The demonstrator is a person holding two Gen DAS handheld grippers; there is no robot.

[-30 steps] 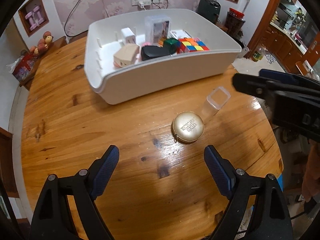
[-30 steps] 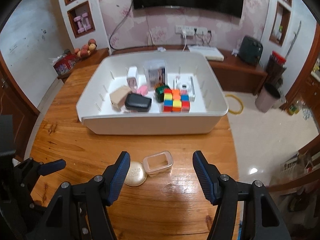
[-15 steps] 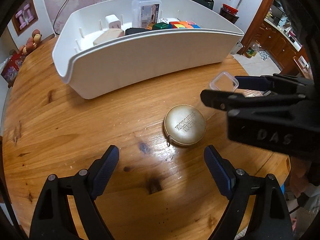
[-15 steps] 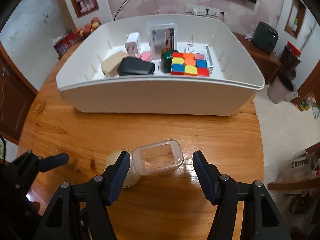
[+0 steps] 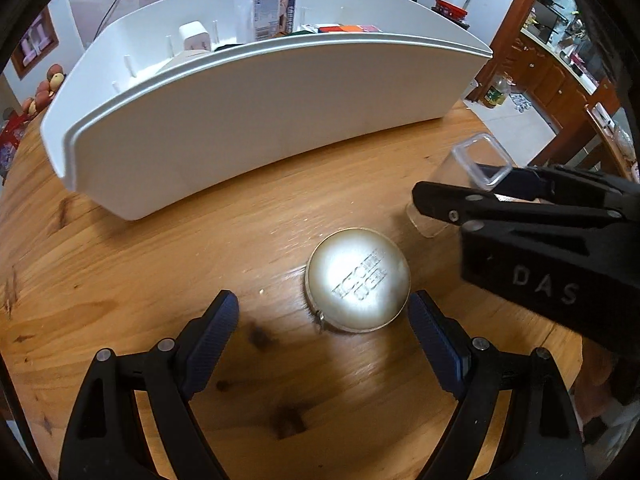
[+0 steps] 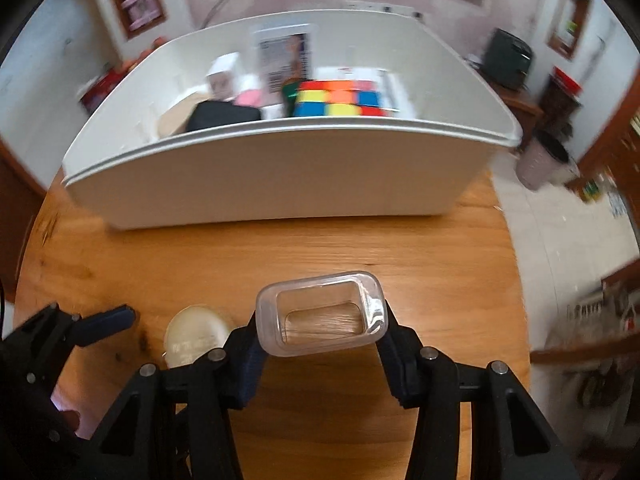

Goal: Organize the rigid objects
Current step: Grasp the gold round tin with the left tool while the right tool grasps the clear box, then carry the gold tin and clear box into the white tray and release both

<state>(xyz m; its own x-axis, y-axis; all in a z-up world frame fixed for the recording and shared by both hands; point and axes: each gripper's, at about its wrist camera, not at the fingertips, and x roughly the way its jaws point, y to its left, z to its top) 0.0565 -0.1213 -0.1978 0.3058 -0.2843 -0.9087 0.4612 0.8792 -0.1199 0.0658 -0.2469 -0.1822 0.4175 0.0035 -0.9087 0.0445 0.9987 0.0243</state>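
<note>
A round gold tin (image 5: 359, 279) lies on the wooden table just ahead of my open left gripper (image 5: 323, 334), nearer its right finger. It also shows in the right wrist view (image 6: 192, 334). My right gripper (image 6: 320, 354) has its fingers against both sides of a clear plastic container (image 6: 322, 314) that stands upright on the table. The container also shows in the left wrist view (image 5: 466, 172) between the right gripper's fingers. The white bin (image 5: 256, 120) stands behind, holding a colour cube (image 6: 340, 100), a black case (image 6: 222, 116) and other items.
The round table's edge (image 6: 516, 280) runs close on the right, with tiled floor beyond. A pink waste bin (image 6: 544, 162) stands on the floor. The white bin's front wall (image 6: 280, 172) rises between the grippers and its contents.
Both grippers have moved down and forward. My right gripper has closed from wide open onto the clear container. My left gripper has come up to the gold tin.
</note>
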